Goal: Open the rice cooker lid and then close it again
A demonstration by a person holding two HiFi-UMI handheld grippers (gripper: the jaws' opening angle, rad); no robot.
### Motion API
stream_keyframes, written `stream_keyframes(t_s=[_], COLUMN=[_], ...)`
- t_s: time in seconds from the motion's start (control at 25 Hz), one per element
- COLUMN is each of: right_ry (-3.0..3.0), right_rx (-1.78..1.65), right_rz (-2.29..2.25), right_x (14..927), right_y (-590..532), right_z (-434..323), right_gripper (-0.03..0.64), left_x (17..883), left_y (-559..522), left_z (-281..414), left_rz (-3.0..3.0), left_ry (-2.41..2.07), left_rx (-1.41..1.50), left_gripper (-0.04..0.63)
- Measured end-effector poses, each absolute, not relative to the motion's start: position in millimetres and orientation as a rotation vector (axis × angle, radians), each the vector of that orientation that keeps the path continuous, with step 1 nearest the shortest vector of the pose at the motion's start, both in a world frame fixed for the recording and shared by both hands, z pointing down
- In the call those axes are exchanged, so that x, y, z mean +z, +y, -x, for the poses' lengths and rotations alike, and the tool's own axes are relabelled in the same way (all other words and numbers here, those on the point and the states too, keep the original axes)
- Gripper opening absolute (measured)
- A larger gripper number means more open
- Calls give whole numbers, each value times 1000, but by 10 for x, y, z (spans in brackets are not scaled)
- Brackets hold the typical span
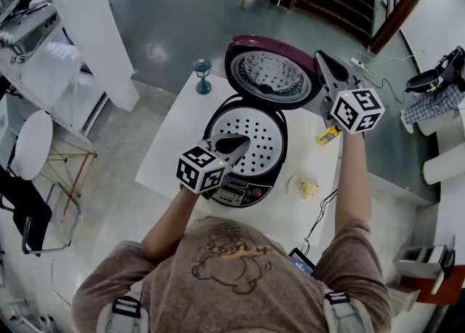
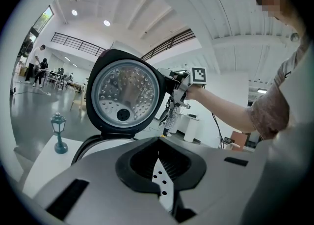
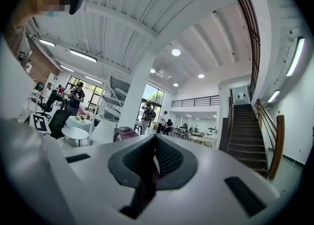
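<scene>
Cooker: rice cooker (image 1: 243,193) on table (image 1: 174,142), lid (image 1: 272,73) up at 12 o'clock.
Left tool (image 1: 242,142): jaws together, over the pot (image 1: 258,122).
Right tool (image 1: 320,56): jaws together, by lid's 3 o'clock edge.
Around: lantern (image 1: 203,75) at 10 o'clock.

Left gripper (image 2: 158,141): fills the lower half of the view, jaws closed together at the tip with nothing between them.
Lid (image 2: 126,94): swung up and standing open, its dimpled metal inside and dark vent cap facing the camera.
Rice cooker (image 2: 96,144): only the dark rim shows, under the lid.
Right gripper (image 2: 175,81): just beside the lid's right edge; contact cannot be told.
Lantern (image 2: 59,133): small, teal, upright on the white counter (image 2: 41,157), left of the cooker.
</scene>
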State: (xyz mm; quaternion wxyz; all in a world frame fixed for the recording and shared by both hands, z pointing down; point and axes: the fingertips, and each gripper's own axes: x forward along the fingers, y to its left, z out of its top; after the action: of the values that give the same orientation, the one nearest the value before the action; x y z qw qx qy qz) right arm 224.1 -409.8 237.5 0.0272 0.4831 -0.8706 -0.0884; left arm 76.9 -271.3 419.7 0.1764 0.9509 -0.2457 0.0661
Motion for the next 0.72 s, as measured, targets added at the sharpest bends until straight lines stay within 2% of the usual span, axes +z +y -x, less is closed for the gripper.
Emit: stream_keyframes(t_s=[0.72], right_ry=[-2700], right_rx=[-299], right_rz=[-1560], right_x=[2263], right_y=[-4044], right_z=[-2340], right_gripper=[5], left_x=[4207], left_y=[-2670], left_z=[-745], left_rz=[-2663], left_ry=[-684], left_rx=[157], left_gripper=[20])
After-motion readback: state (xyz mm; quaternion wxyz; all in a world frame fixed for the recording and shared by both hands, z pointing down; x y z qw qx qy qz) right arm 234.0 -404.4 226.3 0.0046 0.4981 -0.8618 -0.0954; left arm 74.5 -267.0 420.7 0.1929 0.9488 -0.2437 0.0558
